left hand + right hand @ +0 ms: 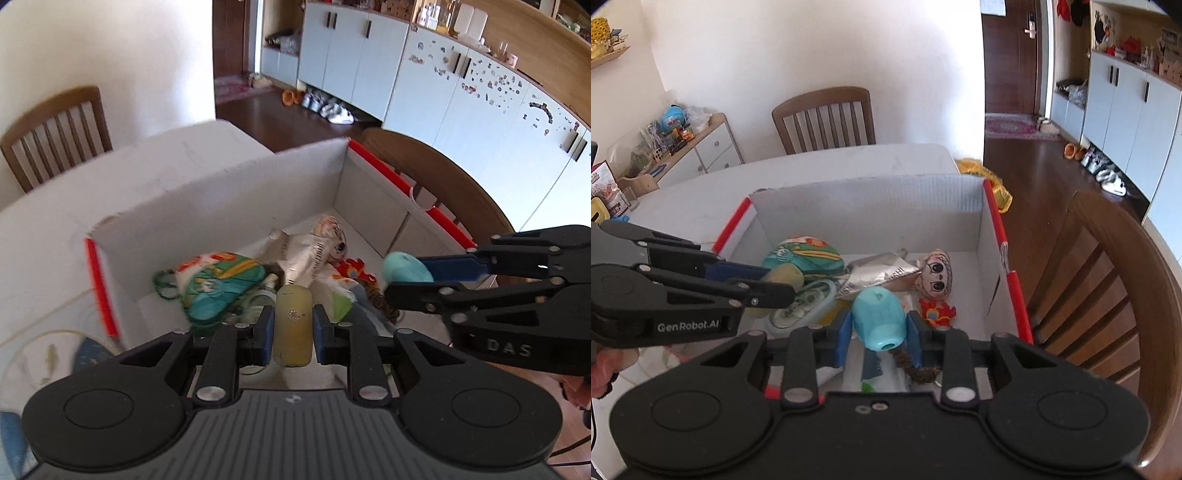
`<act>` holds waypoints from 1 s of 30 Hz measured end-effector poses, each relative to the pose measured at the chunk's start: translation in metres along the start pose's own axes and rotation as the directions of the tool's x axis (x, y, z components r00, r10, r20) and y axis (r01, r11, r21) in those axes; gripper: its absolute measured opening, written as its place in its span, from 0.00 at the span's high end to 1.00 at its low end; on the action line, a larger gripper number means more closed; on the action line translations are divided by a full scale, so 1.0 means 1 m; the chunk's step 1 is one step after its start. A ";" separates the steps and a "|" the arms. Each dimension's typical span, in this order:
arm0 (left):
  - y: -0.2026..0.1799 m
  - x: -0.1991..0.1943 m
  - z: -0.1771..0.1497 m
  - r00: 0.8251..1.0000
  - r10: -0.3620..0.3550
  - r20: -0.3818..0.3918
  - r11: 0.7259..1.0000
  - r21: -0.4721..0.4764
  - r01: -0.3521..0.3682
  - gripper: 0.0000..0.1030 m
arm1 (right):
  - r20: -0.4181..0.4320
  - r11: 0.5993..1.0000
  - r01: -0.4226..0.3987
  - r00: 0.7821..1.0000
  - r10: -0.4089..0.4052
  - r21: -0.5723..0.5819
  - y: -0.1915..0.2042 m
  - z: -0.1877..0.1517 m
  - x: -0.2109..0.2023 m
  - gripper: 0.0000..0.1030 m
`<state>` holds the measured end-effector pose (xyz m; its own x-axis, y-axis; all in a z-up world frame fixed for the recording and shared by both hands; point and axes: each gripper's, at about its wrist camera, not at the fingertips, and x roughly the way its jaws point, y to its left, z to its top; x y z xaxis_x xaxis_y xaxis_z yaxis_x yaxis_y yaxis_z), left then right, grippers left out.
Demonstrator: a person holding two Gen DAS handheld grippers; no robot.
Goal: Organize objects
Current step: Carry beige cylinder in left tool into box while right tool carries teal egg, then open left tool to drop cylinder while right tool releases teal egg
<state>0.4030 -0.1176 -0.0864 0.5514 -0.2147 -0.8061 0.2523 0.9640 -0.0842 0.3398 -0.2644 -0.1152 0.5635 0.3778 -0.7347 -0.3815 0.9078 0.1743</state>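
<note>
Left gripper (pixel 293 325): clenched on a pale yellow capsule-shaped item (pixel 293 326), both blue pads pressed to its sides, held over the near edge of the box.
Right gripper (pixel 878 326): clenched on a light blue egg-shaped item (pixel 879 319), its round hole facing the camera, also over the near edge of the box.
Box (pixel 864 210): white cardboard with red trim along its 2 side edges, open at the top, standing on a white table (pixel 812 166) near the table's right edge.
Box contents: a colourful drawstring pouch (pixel 805 254) toward the left wall; a crumpled silver foil packet (pixel 875 273) in the middle; a small doll head (pixel 936 275) with large drawn eyes toward the right wall; a red-orange figure (pixel 936 312) just in front of the doll head.
Grippers together: side by side above the box, both tilted downward into it.
Chairs: 1 wooden chair (pixel 825 118) at the table's far edge, another (pixel 1100 280) beside the box's right wall.
</note>
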 end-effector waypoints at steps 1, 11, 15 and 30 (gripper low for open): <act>-0.002 0.005 0.001 1.000 -0.002 -0.014 1.000 0.000 0.002 0.80 | -0.010 1.000 -0.002 1.000 0.002 0.005 -0.003 0.002 0.004 0.71; -0.018 0.035 0.002 0.997 0.038 -0.071 0.995 0.091 -0.032 0.80 | -0.070 0.999 0.035 0.997 -0.037 -0.036 -0.007 0.003 0.032 0.70; -0.021 0.045 0.001 0.994 0.040 -0.098 0.993 0.112 -0.029 0.80 | -0.079 0.999 0.032 0.996 -0.035 -0.042 -0.011 0.002 0.036 0.70; -0.014 0.053 0.002 0.990 -0.005 -0.138 0.998 0.055 0.013 0.80 | -0.055 0.996 0.024 0.998 -0.029 -0.089 -0.010 0.007 0.018 0.67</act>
<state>0.4305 -0.1429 -0.1271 0.4352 -0.1961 -0.8787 0.3028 0.9510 -0.0622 0.3589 -0.2654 -0.1255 0.5331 0.3409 -0.7743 -0.4314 0.8968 0.0979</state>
